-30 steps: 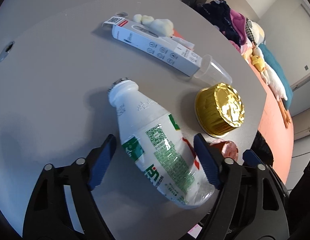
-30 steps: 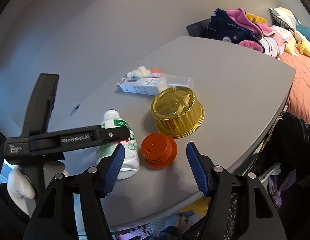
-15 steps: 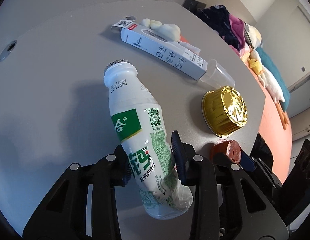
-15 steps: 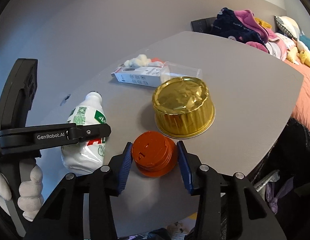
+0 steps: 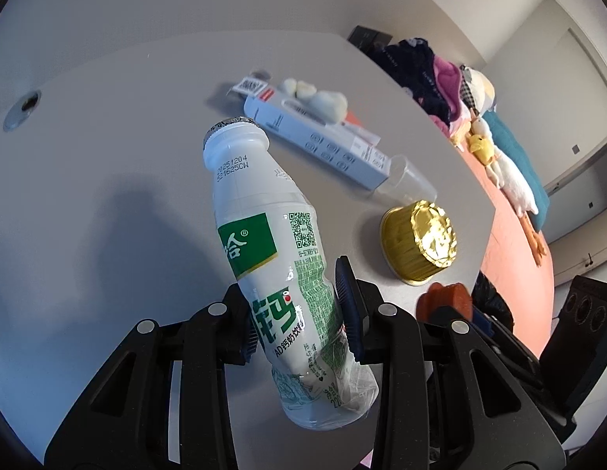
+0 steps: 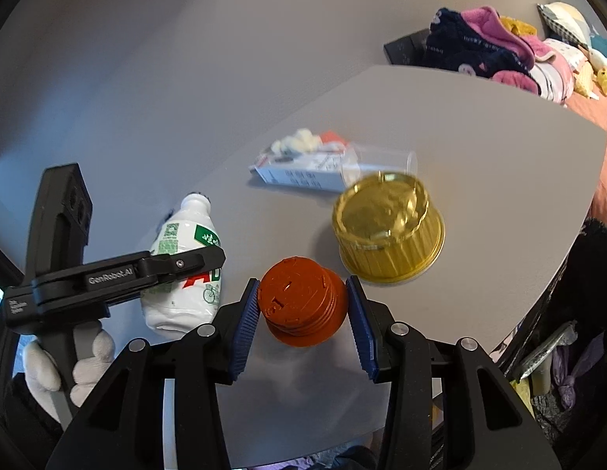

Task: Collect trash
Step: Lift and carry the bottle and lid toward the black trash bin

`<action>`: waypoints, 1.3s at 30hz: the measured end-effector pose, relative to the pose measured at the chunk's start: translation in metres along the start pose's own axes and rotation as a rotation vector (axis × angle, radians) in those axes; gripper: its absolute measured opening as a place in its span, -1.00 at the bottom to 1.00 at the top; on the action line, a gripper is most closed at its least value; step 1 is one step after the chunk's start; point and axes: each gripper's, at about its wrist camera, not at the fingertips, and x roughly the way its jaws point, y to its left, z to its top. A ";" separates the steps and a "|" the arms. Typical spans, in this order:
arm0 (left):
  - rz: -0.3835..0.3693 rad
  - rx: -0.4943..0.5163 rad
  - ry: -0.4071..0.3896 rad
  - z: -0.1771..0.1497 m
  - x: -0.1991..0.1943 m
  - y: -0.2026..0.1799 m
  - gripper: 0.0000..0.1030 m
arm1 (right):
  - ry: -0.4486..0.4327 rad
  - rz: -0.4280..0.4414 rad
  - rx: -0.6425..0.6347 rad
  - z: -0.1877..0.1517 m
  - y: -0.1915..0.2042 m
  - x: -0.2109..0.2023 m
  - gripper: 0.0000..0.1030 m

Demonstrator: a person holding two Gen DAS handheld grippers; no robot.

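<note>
**Both tongs closed on their trash, lift under way**

Since a second ago, both pairs of jaws have closed in: they stood wide around the bottle and the orange lid, and now each presses on its piece.

Left wrist view: the left gripper (image 5: pixel 299 309) pinches the lower body of the white milk bottle (image 5: pixel 272 258), dark blue pads dug into its label. Its neck points up and away, and the bottle looks raised off the grey table (image 5: pixel 107 196), with its shadow falling well to the side. Behind it lie a long white carton (image 5: pixel 323 145), a clear plastic cup (image 5: pixel 405 184) and a gold foil tin (image 5: pixel 421 243).

Right wrist view: the right gripper (image 6: pixel 301 313) holds the orange ribbed lid (image 6: pixel 303 305) between its blue pads; the lid seems at, or barely above, the tabletop. The foil tin sits just beyond it. A white-gloved hand (image 6: pixel 68 364) carries the left gripper's handle.

Judged from this, the pick-up step is done. Next, both pieces need carrying to a bin; a dark bag (image 6: pixel 569 293) hangs past the table's edge, a likely target. The bottle's soft wall may slip under a light pinch.
</note>
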 end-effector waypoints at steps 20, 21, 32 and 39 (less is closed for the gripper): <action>-0.131 0.213 -0.010 0.018 -0.010 -0.074 -0.34 | -0.181 -0.081 0.079 0.010 -0.014 -0.081 -0.11; -0.139 0.223 -0.008 0.017 -0.010 -0.077 -0.34 | -0.191 -0.088 0.086 0.010 -0.015 -0.086 -0.11; -0.247 0.357 0.030 0.014 -0.002 -0.133 -0.34 | -0.289 -0.170 0.153 -0.001 -0.035 -0.134 -0.11; -0.299 0.436 0.062 0.007 0.008 -0.167 -0.34 | -0.343 -0.232 0.198 -0.012 -0.052 -0.161 -0.11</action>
